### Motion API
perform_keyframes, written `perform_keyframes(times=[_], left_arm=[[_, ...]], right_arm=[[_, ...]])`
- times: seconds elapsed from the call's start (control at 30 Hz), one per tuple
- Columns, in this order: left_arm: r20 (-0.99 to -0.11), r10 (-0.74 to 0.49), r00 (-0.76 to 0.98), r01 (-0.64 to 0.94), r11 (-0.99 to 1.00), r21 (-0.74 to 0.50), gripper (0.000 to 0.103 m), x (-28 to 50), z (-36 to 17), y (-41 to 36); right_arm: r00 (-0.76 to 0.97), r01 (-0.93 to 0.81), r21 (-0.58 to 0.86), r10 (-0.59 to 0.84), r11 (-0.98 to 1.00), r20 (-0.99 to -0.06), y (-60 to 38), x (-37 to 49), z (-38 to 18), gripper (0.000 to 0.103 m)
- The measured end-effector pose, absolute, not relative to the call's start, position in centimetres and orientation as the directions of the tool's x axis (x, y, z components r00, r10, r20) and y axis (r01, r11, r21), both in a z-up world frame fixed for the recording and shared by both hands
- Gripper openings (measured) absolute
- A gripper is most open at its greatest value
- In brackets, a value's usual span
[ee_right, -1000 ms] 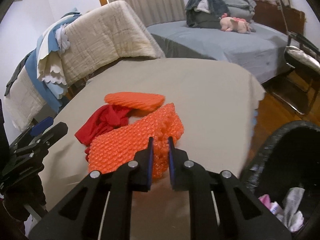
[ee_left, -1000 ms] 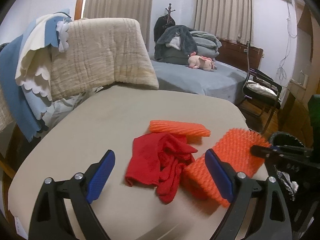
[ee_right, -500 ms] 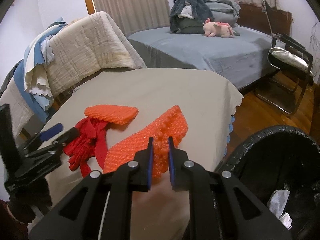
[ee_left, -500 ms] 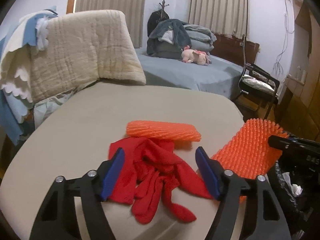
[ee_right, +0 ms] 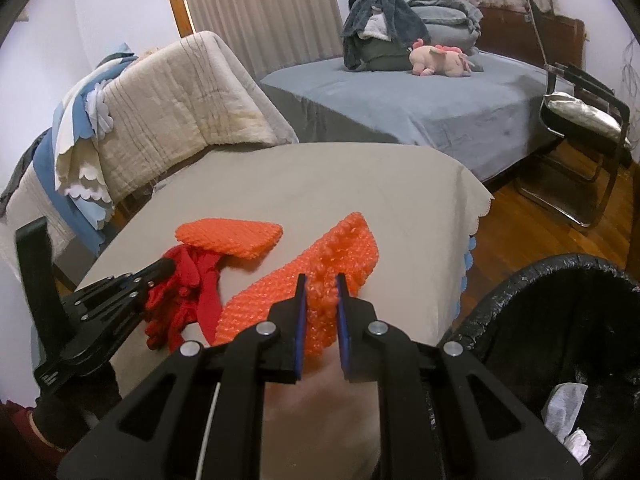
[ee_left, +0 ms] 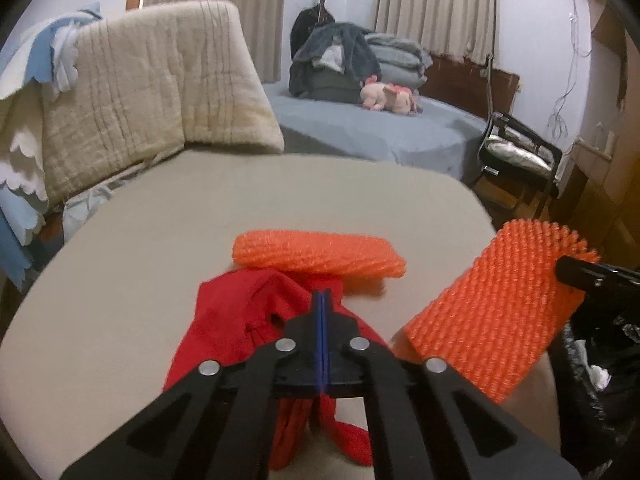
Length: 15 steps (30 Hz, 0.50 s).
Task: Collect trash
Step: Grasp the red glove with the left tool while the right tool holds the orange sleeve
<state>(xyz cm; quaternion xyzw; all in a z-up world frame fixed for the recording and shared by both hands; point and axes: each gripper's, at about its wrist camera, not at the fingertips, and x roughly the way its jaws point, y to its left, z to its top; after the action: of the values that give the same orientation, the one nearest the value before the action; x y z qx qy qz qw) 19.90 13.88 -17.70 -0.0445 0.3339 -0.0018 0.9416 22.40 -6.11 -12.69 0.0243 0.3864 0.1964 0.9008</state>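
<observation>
In the left wrist view, the left gripper (ee_left: 322, 300) was clamped on the red cloth (ee_left: 240, 312) at 6 o'clock on the table (ee_left: 160, 232); an orange foam sleeve (ee_left: 316, 254) lay just beyond at 12.

In the right wrist view, the right gripper (ee_right: 322, 292) pinched the orange foam net (ee_right: 320, 268) near the table's scalloped edge, the black bin (ee_right: 552, 320) at 4 o'clock, the floor (ee_right: 520, 208) open beyond.

Left gripper (ee_left: 322, 304) fingers pressed together; right gripper (ee_right: 322, 289) clamped.
</observation>
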Motion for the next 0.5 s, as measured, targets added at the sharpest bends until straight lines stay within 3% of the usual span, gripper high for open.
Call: perform_keyframes(times=[0.27,0.4,0.43,0.5], left_arm=[[-0.575,-0.057,0.816,0.008,0.996,-0.088,0.000,17.0,-14.2,13.1],[-0.607,-0.052,0.793,0.004,0.997,-0.079,0.001,17.8,-14.9,13.1],[-0.618,-0.055,0.784,-0.001,0.996,-0.089,0.004,18.2,-15.2,13.2],[-0.631,-0.038,0.775,-0.019,0.996,-0.083,0.036,18.9,-15.8,13.3]], right_arm=[[0.640,-0.352,0.195,0.387,0.916,-0.664,-5.8,21.8,-11.2,0.012],[0.628,-0.346,0.193,0.380,0.918,-0.679,-5.6,21.9,-11.9,0.012],[0.627,-0.344,0.195,0.379,0.919,-0.681,-5.7,22.0,-12.1,0.012],[0.621,-0.342,0.192,0.375,0.920,-0.689,-5.6,22.3,-12.4,0.012]])
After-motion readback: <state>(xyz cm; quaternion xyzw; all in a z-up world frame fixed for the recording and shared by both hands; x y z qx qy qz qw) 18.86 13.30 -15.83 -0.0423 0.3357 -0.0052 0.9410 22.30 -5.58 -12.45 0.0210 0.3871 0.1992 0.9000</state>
